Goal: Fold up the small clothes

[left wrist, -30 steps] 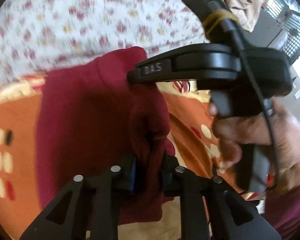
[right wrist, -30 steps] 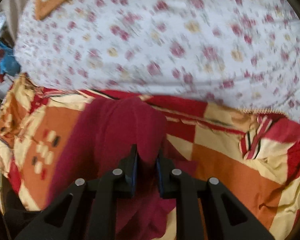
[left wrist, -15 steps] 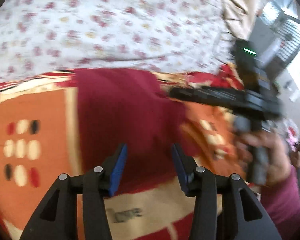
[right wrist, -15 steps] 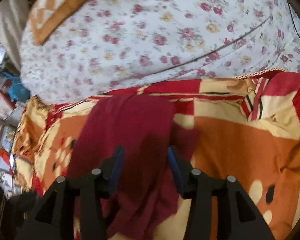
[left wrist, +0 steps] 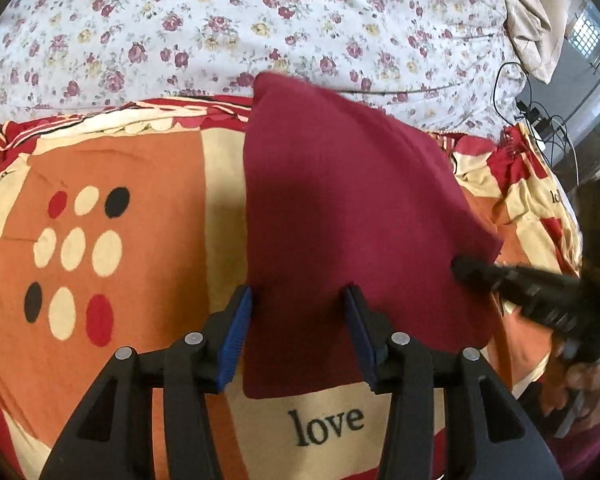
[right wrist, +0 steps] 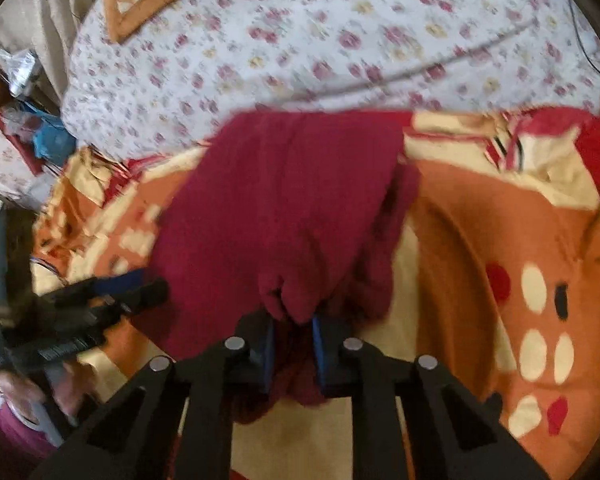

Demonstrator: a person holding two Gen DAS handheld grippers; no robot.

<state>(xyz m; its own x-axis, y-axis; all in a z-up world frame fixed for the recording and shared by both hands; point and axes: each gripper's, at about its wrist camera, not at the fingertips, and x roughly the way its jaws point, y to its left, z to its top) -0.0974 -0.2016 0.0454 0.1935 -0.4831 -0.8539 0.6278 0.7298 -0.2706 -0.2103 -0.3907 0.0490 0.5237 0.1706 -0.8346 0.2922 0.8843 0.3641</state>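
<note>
A: Where does the maroon garment (left wrist: 340, 200) lie?

B: It lies flat on the patterned blanket (left wrist: 112, 168), stretching ahead of the left gripper (left wrist: 298, 300), with its near edge running between and just behind the blue pads (left wrist: 236, 328). Its far corner reaches the floral sheet (left wrist: 260, 20).

A: Are the left fingers gripping it?

B: No. They stand apart, one at the cloth's left edge, the other over it, and neither pad presses on the fabric.

A: And the right gripper (right wrist: 293, 322)?

B: Its jaws are closing narrowly on a bunched fold of the garment's near edge, and cloth fills the gap between them. The rest of the garment spreads ahead of those fingers, slightly lifted at the pinch. The view is blurred.
</note>
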